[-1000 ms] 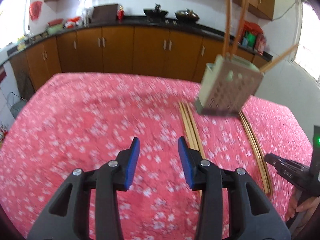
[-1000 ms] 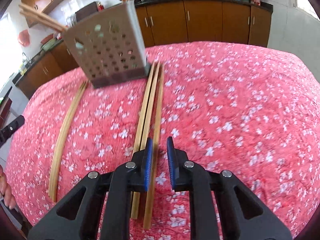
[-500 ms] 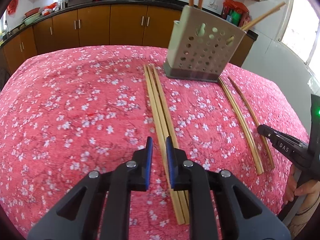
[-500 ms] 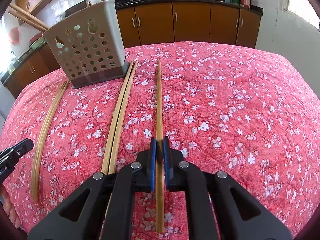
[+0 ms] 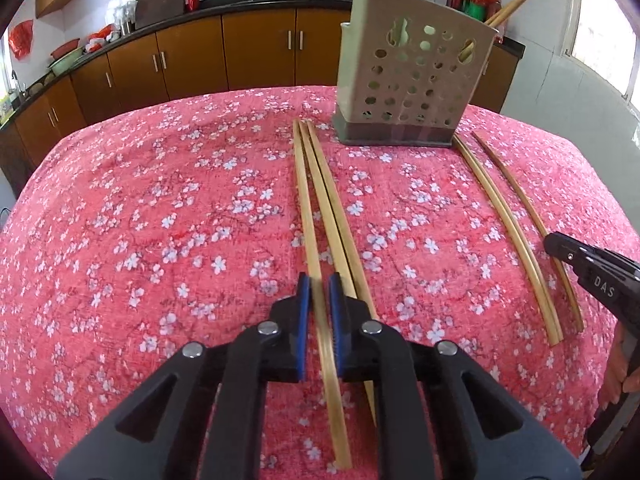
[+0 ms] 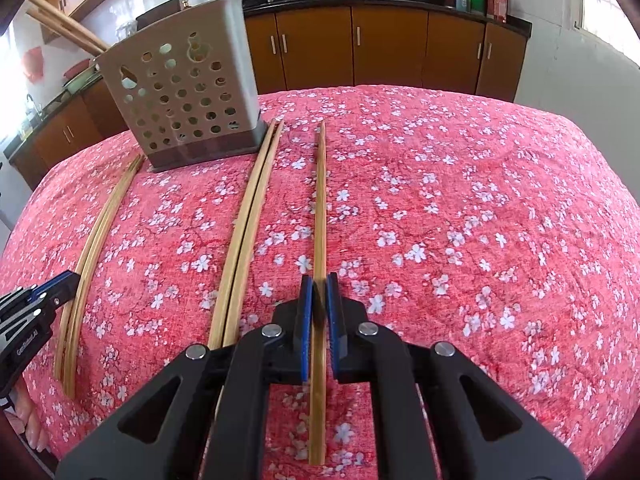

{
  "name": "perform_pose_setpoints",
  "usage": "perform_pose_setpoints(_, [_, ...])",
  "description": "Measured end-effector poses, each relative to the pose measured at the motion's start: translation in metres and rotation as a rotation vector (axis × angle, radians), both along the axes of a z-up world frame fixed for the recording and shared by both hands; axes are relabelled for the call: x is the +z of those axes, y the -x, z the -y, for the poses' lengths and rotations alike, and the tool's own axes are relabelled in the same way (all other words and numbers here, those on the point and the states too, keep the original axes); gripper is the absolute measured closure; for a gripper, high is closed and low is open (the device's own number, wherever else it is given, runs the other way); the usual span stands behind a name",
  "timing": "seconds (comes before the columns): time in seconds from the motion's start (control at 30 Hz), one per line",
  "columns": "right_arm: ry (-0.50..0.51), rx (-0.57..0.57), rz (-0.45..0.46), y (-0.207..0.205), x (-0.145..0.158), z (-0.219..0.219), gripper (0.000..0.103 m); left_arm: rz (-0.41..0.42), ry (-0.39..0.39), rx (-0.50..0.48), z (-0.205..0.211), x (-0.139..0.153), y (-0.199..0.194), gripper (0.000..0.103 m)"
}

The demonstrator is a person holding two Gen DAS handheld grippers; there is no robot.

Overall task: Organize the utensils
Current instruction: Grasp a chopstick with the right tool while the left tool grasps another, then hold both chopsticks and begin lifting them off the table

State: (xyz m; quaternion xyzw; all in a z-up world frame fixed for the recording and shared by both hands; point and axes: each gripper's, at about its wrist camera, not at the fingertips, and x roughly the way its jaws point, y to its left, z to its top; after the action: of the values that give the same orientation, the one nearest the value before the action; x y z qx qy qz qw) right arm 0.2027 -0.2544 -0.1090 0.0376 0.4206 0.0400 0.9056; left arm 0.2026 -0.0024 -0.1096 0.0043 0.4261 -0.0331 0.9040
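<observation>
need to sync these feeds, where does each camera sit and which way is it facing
left wrist: on the left gripper, facing over the cloth toward the holder; its fingers close on a chopstick
right wrist: on the right gripper, facing the holder too; its fingers close on a lone chopstick
shared: holder, cloth, cabinets; each catches the other gripper at its edge

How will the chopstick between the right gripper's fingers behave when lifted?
Probably stiff and light: the chopstick is thin, straight wood. Held near one end by the right gripper, it may pivot. The tablecloth likely stops rolling.
</observation>
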Motion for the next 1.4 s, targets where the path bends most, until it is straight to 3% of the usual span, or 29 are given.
perform_pose_setpoints(0.13, [0.033,0.006,0.008,-0.005,0.000,0.004,0.095,-0.006,-0.001,0.067,-0.023,0.001,-0.014,0.094])
perform_pose_setpoints(0.3, [0.031,-0.065,0.014,-0.014,-0.001,0.026,0.095,-0.009,0.014,0.161,-0.063,0.004,-0.026,0.093])
perform_pose_setpoints(0.7, [0.034,-0.071,0.020,-0.016,-0.002,0.027,0.095,0.005,0.070,0.162,-0.077,0.004,-0.021,0.092])
perform_pose_setpoints(1.4, [0.037,-0.070,0.019,-0.015,-0.002,0.027,0.094,0.003,0.061,0.164,-0.074,0.003,-0.021,0.092])
